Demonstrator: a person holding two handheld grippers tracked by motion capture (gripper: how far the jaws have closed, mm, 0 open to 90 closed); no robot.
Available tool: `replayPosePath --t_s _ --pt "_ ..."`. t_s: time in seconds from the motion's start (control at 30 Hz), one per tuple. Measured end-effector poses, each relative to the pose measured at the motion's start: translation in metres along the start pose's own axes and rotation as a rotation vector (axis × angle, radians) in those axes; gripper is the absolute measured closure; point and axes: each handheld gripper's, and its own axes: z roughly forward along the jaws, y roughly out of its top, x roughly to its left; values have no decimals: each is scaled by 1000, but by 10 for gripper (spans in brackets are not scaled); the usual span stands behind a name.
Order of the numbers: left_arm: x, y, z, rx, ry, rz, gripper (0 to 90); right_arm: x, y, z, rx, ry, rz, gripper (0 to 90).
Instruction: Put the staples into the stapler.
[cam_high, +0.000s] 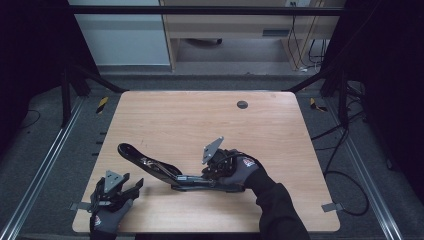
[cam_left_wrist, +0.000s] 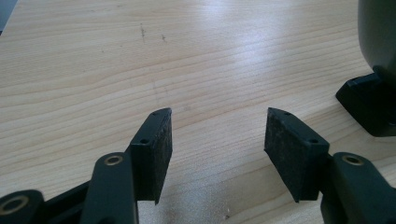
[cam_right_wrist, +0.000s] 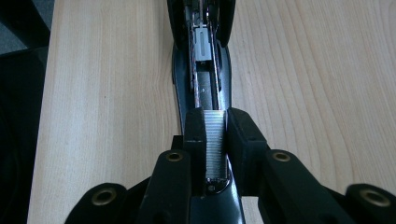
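Right gripper (cam_high: 197, 181) lay low over table (cam_high: 200, 115), hand behind it angling in from near edge, jaws pointing toward left edge. Jaws closed on strip of staples (cam_right_wrist: 215, 140) above open stapler (cam_high: 160, 170). Stapler lay near front edge, long axis running left-right, lid tilting toward far-left. Left gripper (cam_high: 135, 186) rested at front-left corner, jaws apart, empty.

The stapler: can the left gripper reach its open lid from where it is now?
Probably yes. The left gripper is open, and only bare table lies between it and the stapler lid. The right gripper holds staples further along.
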Motion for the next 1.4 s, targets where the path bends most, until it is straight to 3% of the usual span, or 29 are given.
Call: replayPosePath --t_s 1.4 --pt "-1 0 0 3 -1 3 411 -1 -3 9 36 8 -26 781"
